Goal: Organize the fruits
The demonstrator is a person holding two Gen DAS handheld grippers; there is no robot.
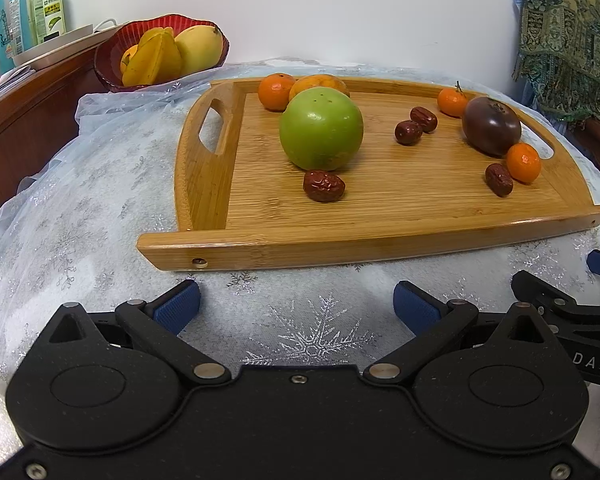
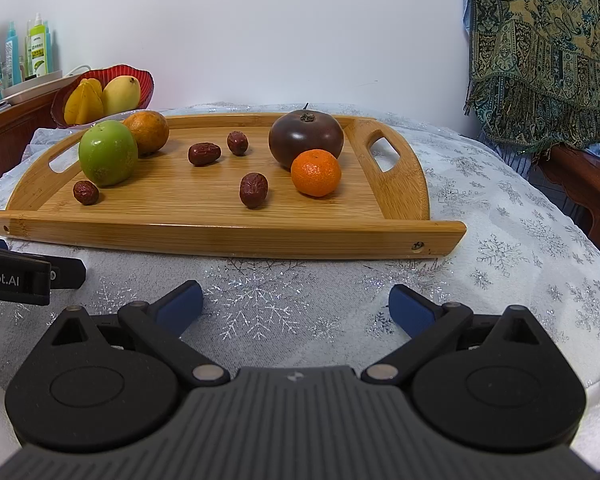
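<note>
Both blue-padded black grippers, left gripper (image 1: 296,304) and right gripper (image 2: 296,304), hover wide open and empty at lower frame, short of the bamboo tray (image 2: 228,236) of scattered fruit, whose small orange tangerine (image 2: 316,173) lies nearest the right one.

A home: snowflake tablecloth (image 2: 500,208), patterned shawl (image 2: 540,52), fruit bowl (image 1: 112,64) and spray bottles (image 1: 24,16) on a wooden sideboard (image 1: 28,120).

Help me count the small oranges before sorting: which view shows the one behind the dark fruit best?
The left wrist view: that small orange sits clear beside the dark fruit. In the right wrist view the dark fruit hides it.
</note>
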